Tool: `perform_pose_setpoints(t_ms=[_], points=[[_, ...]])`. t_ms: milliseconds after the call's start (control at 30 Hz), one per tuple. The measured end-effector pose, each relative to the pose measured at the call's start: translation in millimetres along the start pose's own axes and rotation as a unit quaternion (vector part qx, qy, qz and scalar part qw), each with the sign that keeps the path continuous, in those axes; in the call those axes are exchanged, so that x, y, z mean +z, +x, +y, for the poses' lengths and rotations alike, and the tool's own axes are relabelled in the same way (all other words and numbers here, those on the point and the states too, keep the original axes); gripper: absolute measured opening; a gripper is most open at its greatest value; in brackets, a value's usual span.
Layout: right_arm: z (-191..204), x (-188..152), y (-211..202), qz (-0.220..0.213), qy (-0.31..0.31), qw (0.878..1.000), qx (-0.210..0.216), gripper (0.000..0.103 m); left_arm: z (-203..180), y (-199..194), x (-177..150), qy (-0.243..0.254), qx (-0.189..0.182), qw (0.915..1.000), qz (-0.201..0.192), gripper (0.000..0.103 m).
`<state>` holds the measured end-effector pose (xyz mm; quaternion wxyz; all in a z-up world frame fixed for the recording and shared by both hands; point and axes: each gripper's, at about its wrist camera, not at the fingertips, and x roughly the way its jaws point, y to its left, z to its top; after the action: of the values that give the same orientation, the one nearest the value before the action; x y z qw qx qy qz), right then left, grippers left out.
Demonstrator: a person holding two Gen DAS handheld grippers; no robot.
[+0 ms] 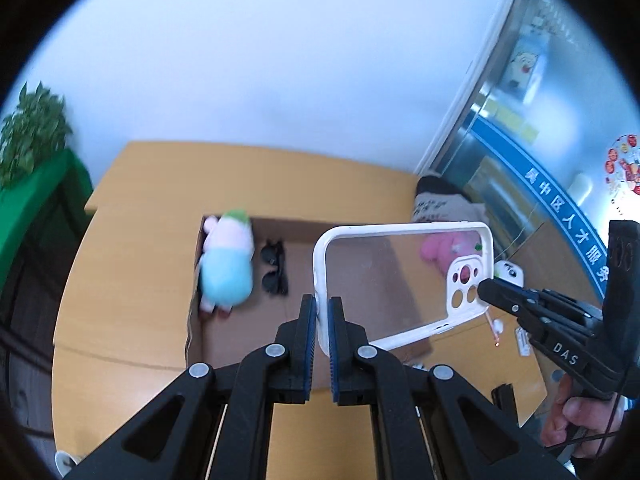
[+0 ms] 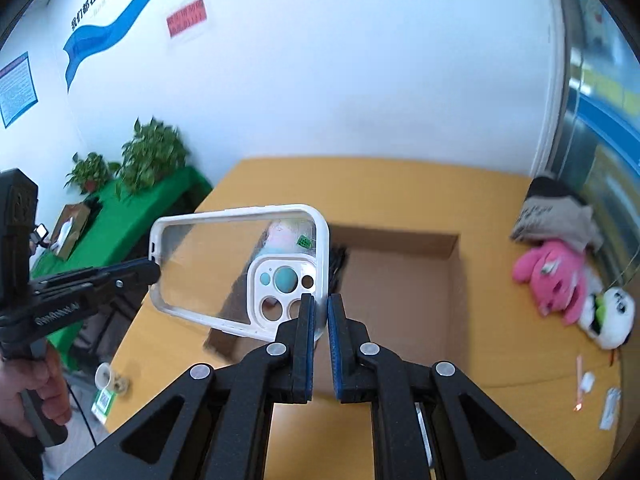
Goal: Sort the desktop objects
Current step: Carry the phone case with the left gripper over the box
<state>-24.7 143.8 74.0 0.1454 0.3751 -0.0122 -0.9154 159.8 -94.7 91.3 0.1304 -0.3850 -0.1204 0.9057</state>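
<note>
clear phone case [image 1: 404, 284] with white rim held in air above open cardboard box [image 1: 240, 332] on yellow table [image 1: 132, 264]. left gripper [image 1: 323, 312] pinches one short end of rim; right gripper [image 2: 321, 312] pinches camera-cutout end. plush doll [image 1: 226, 260] and sunglasses [image 1: 274, 268] lie in box. pink plush [image 2: 556, 276] on table right of box.

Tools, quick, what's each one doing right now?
Left tool: closed on the phone case, at its plain end.
Right tool: closed on the same phone case, at its camera-cutout end.
</note>
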Motion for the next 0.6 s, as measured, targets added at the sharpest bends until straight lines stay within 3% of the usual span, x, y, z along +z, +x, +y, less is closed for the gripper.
perform_pose_setpoints(t_ms=[200,600], points=[[-11.9,16.9,-11.2,-0.018,0.026,0.999,-0.021,0.007,-19.1,5.7,25.4,0.026,-0.025,0.9992,-0.015,0.005],[-61.3,52.5,2.3,-0.031,0.051,0.997,-0.052,0.007,-46.8,56.8,58.1,0.037,-0.052,0.998,0.005,0.005]])
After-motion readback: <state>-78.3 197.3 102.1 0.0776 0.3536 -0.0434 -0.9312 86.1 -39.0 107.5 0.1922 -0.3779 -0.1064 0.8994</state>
